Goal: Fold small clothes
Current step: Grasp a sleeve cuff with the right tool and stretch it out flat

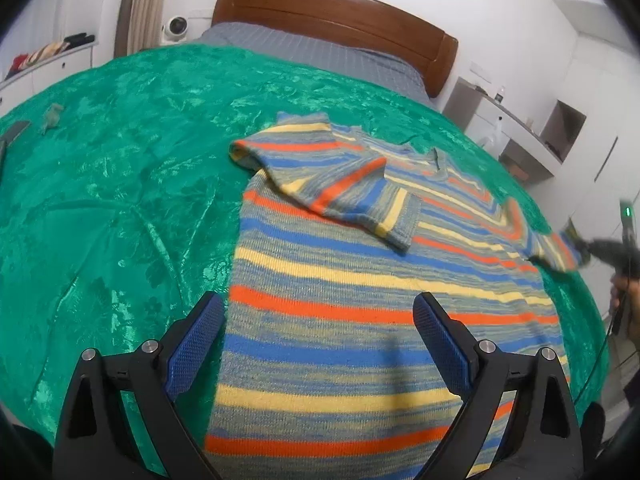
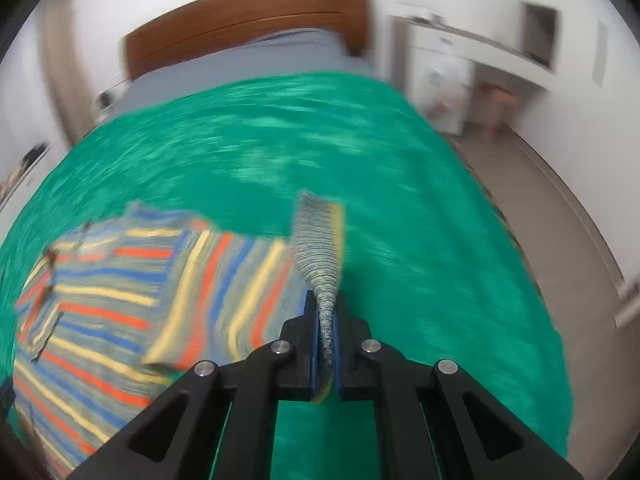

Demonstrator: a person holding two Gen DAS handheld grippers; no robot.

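Observation:
A small striped knit sweater in blue, yellow, orange and grey lies on the green bedspread. Its left sleeve is folded across the chest. My left gripper is open and empty, hovering over the sweater's lower body. My right gripper is shut on the cuff of the right sleeve and holds it lifted off the bedspread; the sweater's body lies to its left. The right gripper also shows, blurred, at the right of the left wrist view.
The bed has a brown wooden headboard and grey sheet. A small green cloth lies far left on the bedspread. White shelves stand right of the bed. Grey floor runs along the bed's right side.

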